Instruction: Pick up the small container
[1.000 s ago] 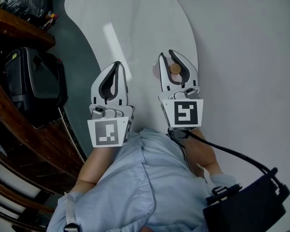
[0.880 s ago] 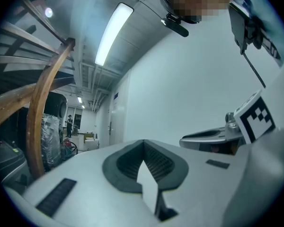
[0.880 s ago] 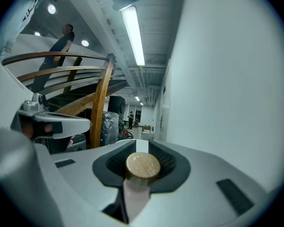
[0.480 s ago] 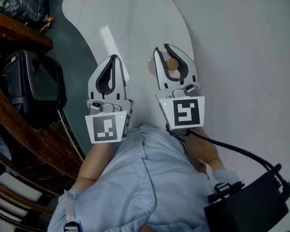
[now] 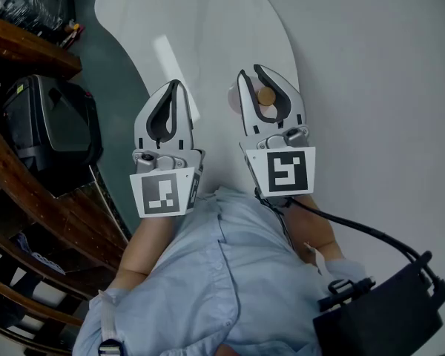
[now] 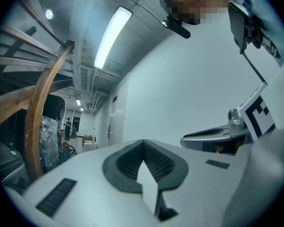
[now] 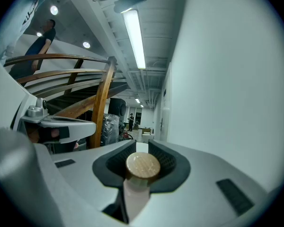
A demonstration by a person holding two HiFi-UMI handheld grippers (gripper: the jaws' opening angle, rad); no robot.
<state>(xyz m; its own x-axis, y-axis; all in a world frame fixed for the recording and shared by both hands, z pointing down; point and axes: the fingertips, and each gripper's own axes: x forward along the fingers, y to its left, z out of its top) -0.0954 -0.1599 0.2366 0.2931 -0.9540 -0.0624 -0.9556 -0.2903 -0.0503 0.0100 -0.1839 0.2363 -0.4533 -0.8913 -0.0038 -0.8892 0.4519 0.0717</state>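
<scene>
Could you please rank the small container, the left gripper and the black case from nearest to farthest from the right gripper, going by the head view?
1. The small container: clamped between the jaws of the right gripper.
2. The left gripper: alongside, on its left.
3. The black case: far left of the view, past the left gripper.

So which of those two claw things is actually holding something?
The right gripper, at the head view's right: its jaws clamp the small container with the round tan cap. The left gripper is shut with nothing between its jaws.
</scene>
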